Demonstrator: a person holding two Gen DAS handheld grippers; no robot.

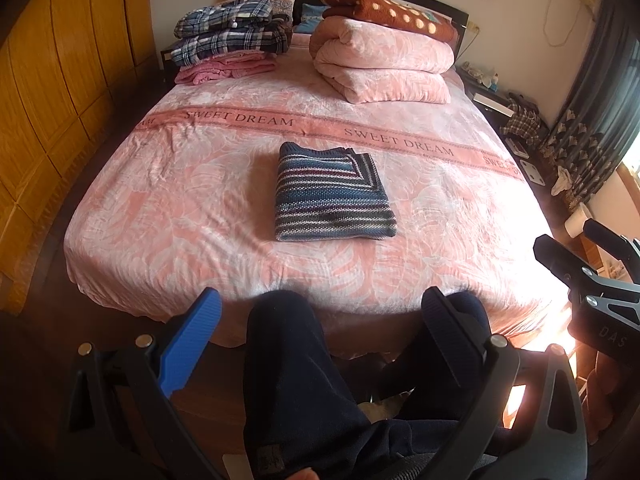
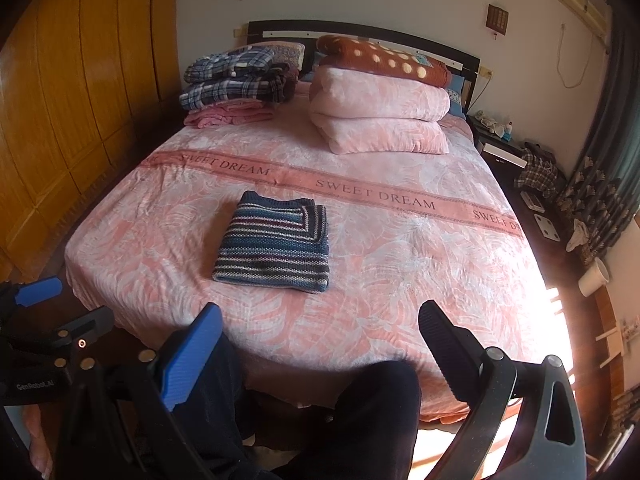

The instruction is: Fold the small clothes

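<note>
Bedspread (image 2: 380,280): pink, printed "SWEET DREAM"
Quilt (image 2: 380,120): folded, near headboard
Dotted blanket (image 2: 380,58): on quilt
Plaid clothes (image 2: 236,80): stacked, far left
Wardrobe (image 2: 80,80): wooden, left

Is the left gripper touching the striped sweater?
Apart. In the left wrist view the left gripper hangs open at the bed's near edge, with bare bedspread before the sweater.

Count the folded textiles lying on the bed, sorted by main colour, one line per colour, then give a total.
Blue striped: 1, the sweater
Blue plaid: 2, the plaid garments
Pink: 2, the small pink pile and the big quilt
Brown with dots: 1, the blanket
Total: 6
</note>
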